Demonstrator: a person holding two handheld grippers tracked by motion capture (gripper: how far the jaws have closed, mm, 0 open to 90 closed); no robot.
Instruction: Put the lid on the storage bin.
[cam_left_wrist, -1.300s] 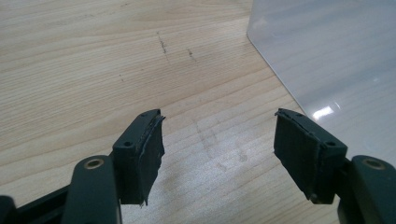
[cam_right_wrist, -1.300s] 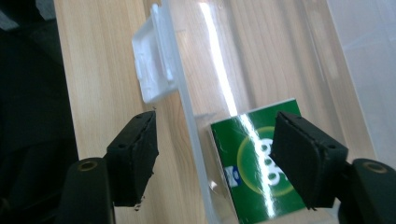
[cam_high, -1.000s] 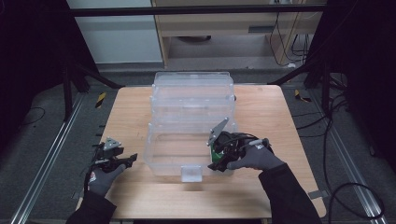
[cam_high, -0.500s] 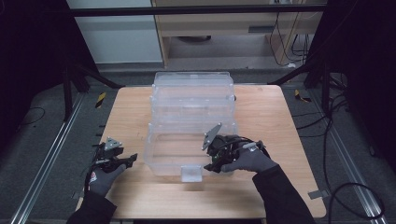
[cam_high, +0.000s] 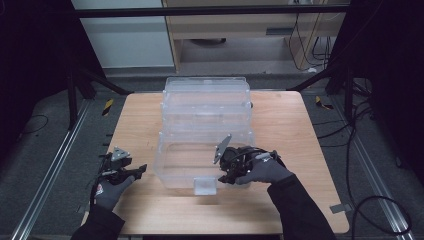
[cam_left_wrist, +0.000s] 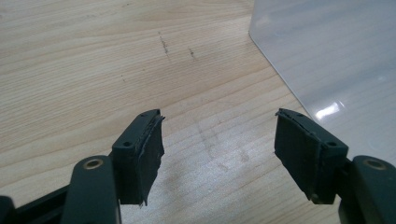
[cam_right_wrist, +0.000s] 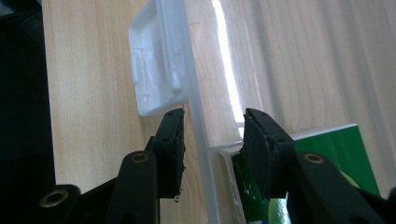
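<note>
Right gripper (cam_high: 226, 169) is at the near rim of the clear plastic storage box (cam_high: 207, 131), which sits centre frame in the high view on the wooden counter (cam_high: 290, 125). Its jaws have just been closing, and the right gripper view shows the box's front rim (cam_right_wrist: 201, 135) running up between the two black pads, one outside the wall, one inside. There's a sliver of daylight on both sides, so the pads straddle the rim without pressing on it yet. Compared with a second ago, the hand has slid leftward along the front edge toward the white latch tab (cam_high: 205, 185), which hangs at the upper left of the right gripper view (cam_right_wrist: 156, 74). A green item (cam_right_wrist: 327, 172) lies at that view's lower right, inside the box.

Left gripper (cam_high: 131, 171) sits at the lower left of the high view, just off the box's left wall, jaws spread wide over bare wood with nothing between them. It hasn't budged.

My read: a pinch on the front rim is imminent, likely to hold or shift the box near its latch.
</note>
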